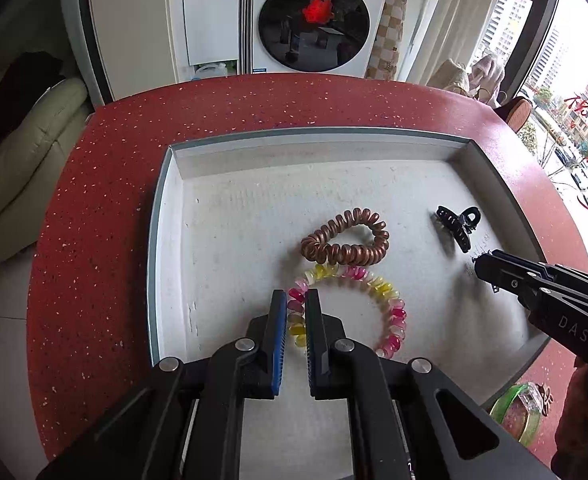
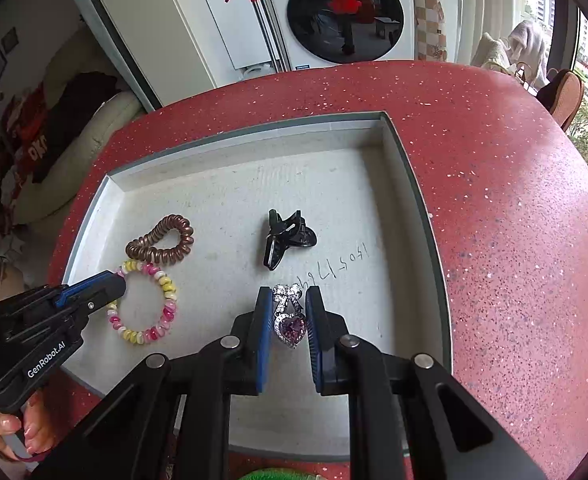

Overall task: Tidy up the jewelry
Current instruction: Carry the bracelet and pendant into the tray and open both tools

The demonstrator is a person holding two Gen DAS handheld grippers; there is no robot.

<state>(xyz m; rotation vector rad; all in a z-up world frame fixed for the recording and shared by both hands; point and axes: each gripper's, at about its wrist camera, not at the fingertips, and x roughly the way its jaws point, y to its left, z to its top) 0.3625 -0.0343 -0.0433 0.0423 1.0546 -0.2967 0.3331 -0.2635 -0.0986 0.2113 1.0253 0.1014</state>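
Note:
A shallow white tray (image 1: 166, 240) sits on the red table. On its floor lie a brown coil hair tie (image 1: 345, 254) and a black claw clip (image 1: 457, 222). My left gripper (image 1: 295, 300) is shut on the left side of a pink-and-yellow coil hair tie (image 1: 389, 300), which rests low over the tray just in front of the brown one. In the right wrist view my right gripper (image 2: 290, 296) is shut on a rhinestone bow brooch with a purple heart (image 2: 291, 326), over the tray (image 2: 413, 200) near the claw clip (image 2: 284, 238). The left gripper (image 2: 116, 280) shows there at the coloured hair tie (image 2: 166, 284).
The red speckled table (image 1: 94, 240) surrounds the tray. A green dish (image 1: 513, 408) stands by the tray's near right corner. Beyond the table are a washing machine (image 1: 313, 20), a cream sofa (image 1: 22, 152) and a window. A hand (image 2: 6, 428) holds the left gripper's handle.

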